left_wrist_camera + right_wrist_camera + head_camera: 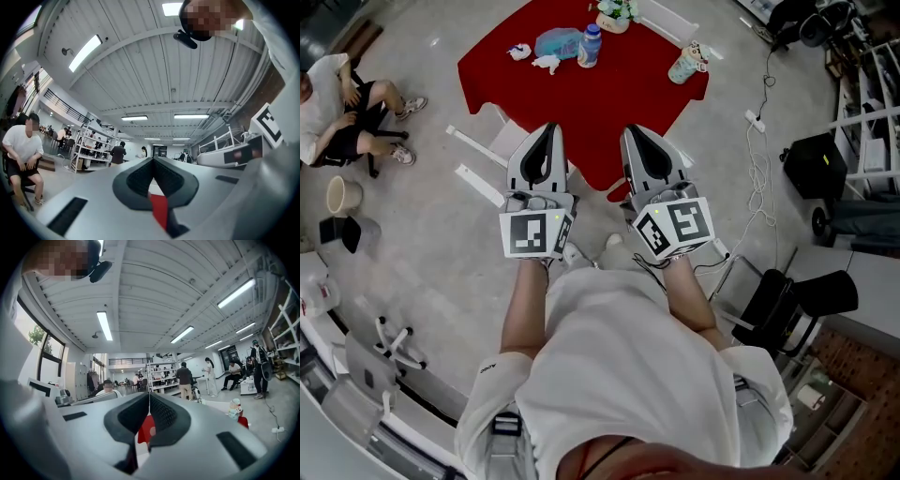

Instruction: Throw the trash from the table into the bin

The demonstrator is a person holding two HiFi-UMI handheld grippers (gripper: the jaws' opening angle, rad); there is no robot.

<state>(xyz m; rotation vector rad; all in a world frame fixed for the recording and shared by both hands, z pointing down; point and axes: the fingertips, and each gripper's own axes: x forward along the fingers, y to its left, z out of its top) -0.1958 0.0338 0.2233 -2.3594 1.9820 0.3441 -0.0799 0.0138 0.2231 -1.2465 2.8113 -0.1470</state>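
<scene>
A table under a red cloth (pixel 628 103) stands ahead of me. On it lie a crumpled white tissue (pixel 518 52), a blue plastic bag (pixel 558 42), a second white wad (pixel 546 64), a plastic bottle (pixel 590 45) and a patterned cup (pixel 686 65). My left gripper (pixel 549 128) and right gripper (pixel 634 131) are held side by side short of the table's near edge. Both are shut with nothing between their jaws. In the left gripper view the jaws (pixel 153 159) meet at the tip. The right gripper (pixel 149 393) shows the same, with red cloth (pixel 146 427) beyond.
A beige bucket (pixel 342 195) and a black bin (pixel 342 233) stand on the floor at the left. A person sits on a chair (pixel 337 103) beyond them. A white flower pot (pixel 614 14) stands at the table's far edge. Cables (pixel 759 159), black chairs (pixel 787 300) and shelves line the right.
</scene>
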